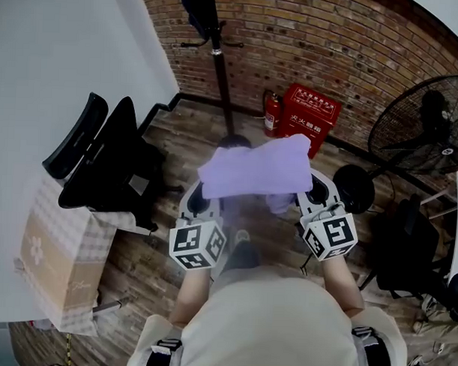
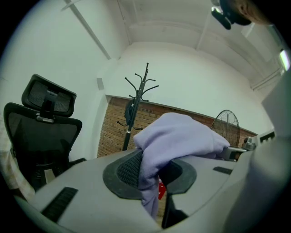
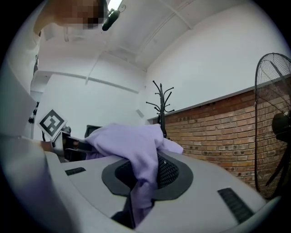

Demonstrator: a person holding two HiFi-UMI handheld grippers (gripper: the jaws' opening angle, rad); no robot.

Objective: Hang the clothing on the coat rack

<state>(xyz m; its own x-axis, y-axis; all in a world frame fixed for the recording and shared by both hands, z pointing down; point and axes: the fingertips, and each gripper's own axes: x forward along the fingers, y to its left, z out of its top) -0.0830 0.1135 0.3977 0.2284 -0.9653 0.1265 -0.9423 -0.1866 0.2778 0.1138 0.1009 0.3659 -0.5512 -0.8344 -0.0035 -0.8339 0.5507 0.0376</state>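
Note:
A lavender garment [image 1: 255, 172] stretches between my two grippers, held level in front of me. My left gripper [image 1: 201, 192] is shut on its left edge, with the cloth [image 2: 177, 136] bunched over the dark pads. At the other side my right gripper [image 1: 313, 190] is shut on the right edge, where the fabric [image 3: 136, 150] folds down between the jaws. The black coat rack [image 1: 218, 58] stands ahead by the brick wall, with a dark item hanging at its top. That rack [image 2: 138, 102] is in the left gripper view and the rack [image 3: 163, 107] in the right gripper view too.
A black office chair [image 1: 110, 159] stands at the left beside a cardboard box [image 1: 50, 262]. A red crate [image 1: 310, 114] and a fire extinguisher [image 1: 272, 112] sit at the wall near the rack's base. A floor fan [image 1: 422, 121] and a dark bag [image 1: 407, 245] are at the right.

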